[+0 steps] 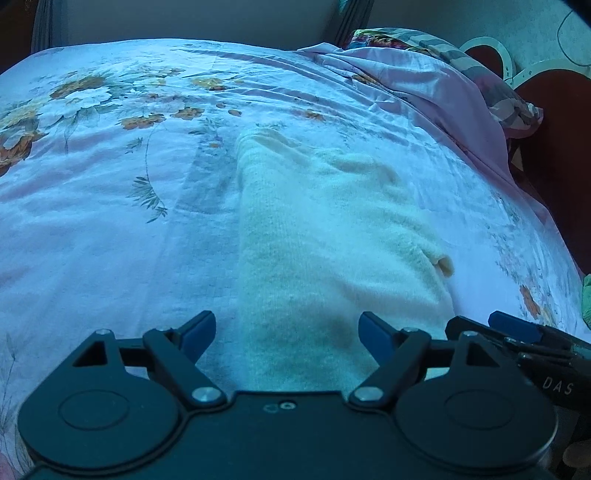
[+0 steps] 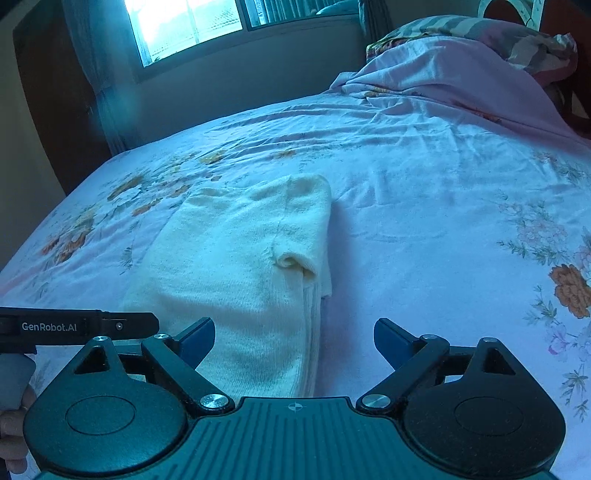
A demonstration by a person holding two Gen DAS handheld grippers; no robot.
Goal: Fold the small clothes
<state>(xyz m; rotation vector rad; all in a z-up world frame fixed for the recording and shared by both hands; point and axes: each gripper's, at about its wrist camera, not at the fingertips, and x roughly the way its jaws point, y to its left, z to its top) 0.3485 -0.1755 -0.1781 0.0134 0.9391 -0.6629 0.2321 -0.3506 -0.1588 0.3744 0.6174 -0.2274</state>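
One bed (image 2: 424, 192) with a flowered sheet fills both views, with one pile of pillows (image 2: 480, 48) at its head and one window (image 2: 184, 26) beyond. One cream knitted sweater (image 1: 325, 236) lies folded lengthwise in the middle of the sheet, one sleeve opening showing. Two grippers hover at its near end: the left gripper (image 1: 287, 334) and right gripper (image 2: 294, 339) both stand wide apart, gripping nothing.

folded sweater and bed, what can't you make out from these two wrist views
- Near end of the folded sweater: both views, hidden behind the gripper bodies.
- Right gripper: in the left wrist view only part of its fingers shows, cut by the right edge.
- Left gripper: right wrist view shows just one arm at the left edge.
- Pillow: mostly covered by the pink sheet.
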